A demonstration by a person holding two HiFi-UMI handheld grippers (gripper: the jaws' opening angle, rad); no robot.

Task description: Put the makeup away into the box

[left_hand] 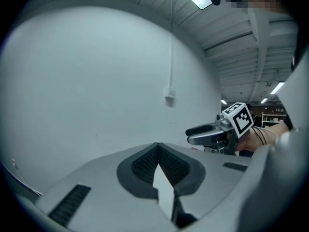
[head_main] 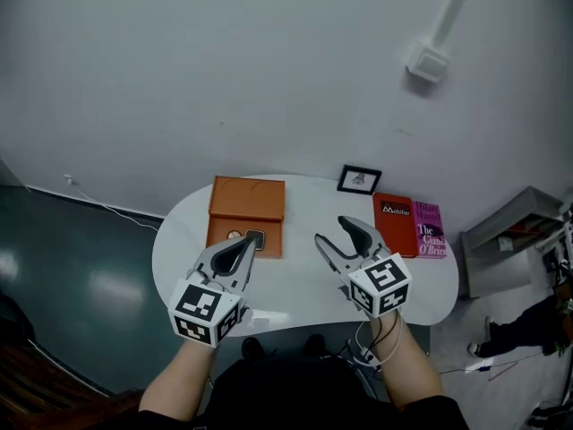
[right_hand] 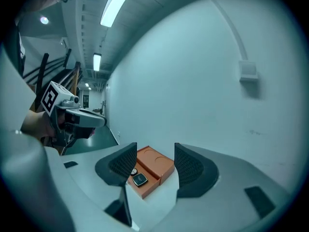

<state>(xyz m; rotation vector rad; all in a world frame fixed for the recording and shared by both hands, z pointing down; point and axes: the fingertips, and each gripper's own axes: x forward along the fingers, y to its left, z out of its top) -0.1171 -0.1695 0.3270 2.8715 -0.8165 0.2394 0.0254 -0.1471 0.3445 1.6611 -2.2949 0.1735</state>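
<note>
Makeup compact [right_hand: 140, 179] lies inside the open orange box [right_hand: 157, 164]; none visible beside the box, so likely only closing remains; left gripper [left_hand: 157, 153] pinched together, right gripper [right_hand: 154, 149] apart, empty.

The box [head_main: 247, 213] lies on the left part of the counter [head_main: 303, 202], one half behind the other. A compact [head_main: 254, 237] lies in the front half (the one nearer the person). A small frame [head_main: 359, 179] stands at the counter's back edge, right of the box. On the right part lies a book [head_main: 394, 223], with a second book [head_main: 430, 229] touching its right side. The left hand-held gripper [head_main: 240, 247] hangs at the box's front edge, and the right hand-held gripper [head_main: 333, 231] is between the box and the books.
</note>
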